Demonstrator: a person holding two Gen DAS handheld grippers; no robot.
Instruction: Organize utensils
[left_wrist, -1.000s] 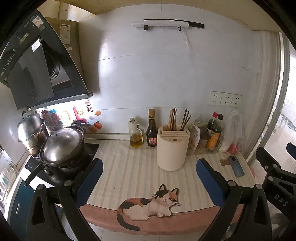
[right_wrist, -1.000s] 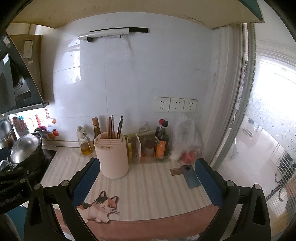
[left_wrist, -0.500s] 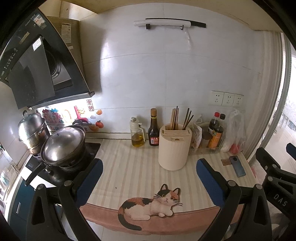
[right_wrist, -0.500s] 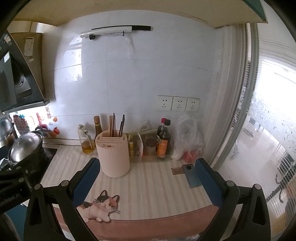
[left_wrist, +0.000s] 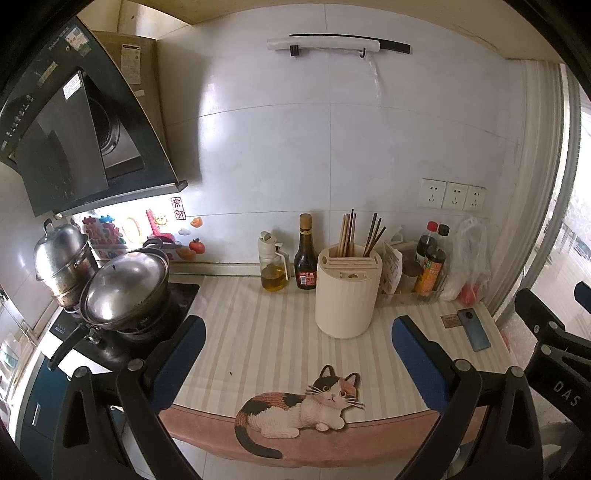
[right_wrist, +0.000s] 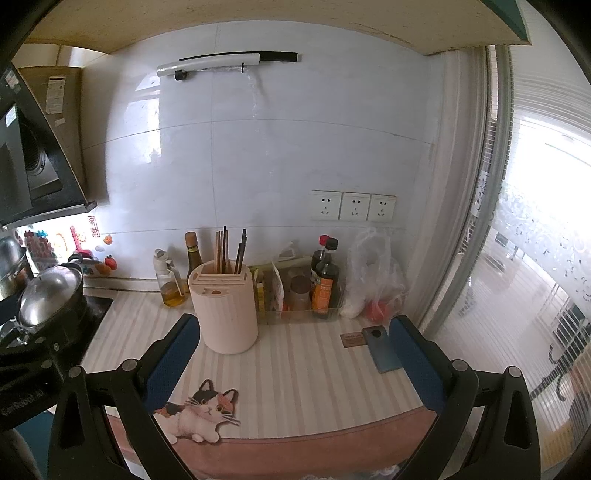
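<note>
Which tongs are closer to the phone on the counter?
Right. The right tongs hang just before the phone, by their right finger. The left tongs are further left, facing the chopstick holder.

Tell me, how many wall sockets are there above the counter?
3, in one row on the white wall right of the holder: left socket, middle socket, right socket. None looks hidden.

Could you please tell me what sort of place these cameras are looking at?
Most likely a home kitchen: a range hood hangs over lidded pots on a stove, and a chopstick holder stands beside sauce bottles on the counter.
</note>
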